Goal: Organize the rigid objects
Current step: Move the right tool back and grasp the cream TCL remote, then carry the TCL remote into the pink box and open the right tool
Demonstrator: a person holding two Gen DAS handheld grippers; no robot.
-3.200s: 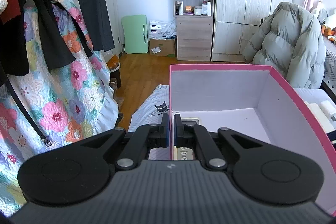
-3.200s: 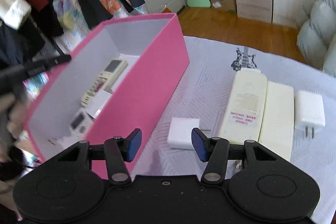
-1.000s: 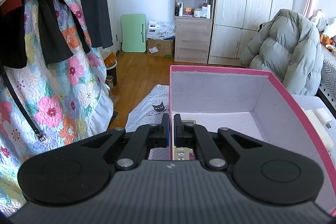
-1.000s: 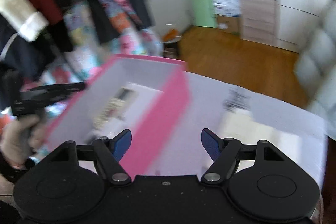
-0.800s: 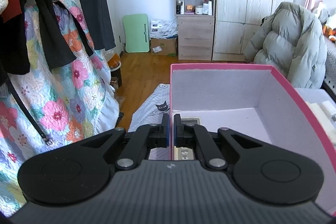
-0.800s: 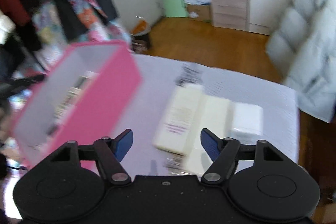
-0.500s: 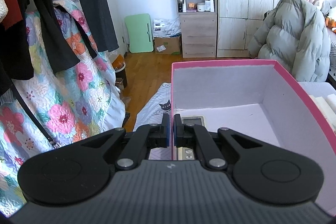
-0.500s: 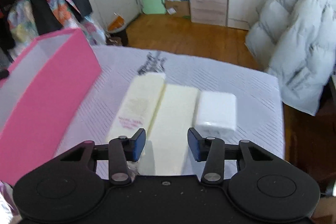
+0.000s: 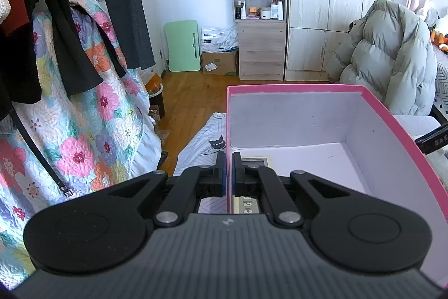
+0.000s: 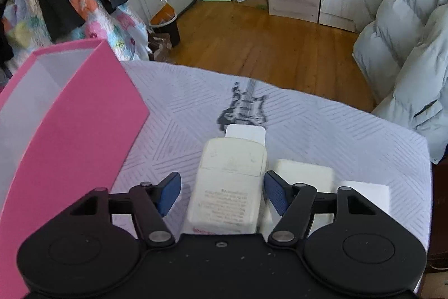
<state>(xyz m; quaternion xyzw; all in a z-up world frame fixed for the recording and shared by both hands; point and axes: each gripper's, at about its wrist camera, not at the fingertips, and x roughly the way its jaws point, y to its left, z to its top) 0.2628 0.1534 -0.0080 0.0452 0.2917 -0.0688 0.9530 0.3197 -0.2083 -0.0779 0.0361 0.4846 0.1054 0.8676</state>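
Observation:
My left gripper is shut on the near wall of the pink box, one finger outside and one inside. A remote control lies on the box floor just past the inner finger. In the right wrist view the pink box stands at the left. My right gripper hangs low over a long cream device that lies between its blue pads. The jaws are opening and do not press on it. A second cream device lies right beside it.
A white charger lies right of the cream devices, and a small white block sits at their far end on the patterned cloth. The table edge drops to a wooden floor. A grey puffer jacket hangs at the right.
The right gripper swung away from the pink box to the right and sank over the cream devices; its jaws narrowed, then widened. The left gripper kept its hold and its place.

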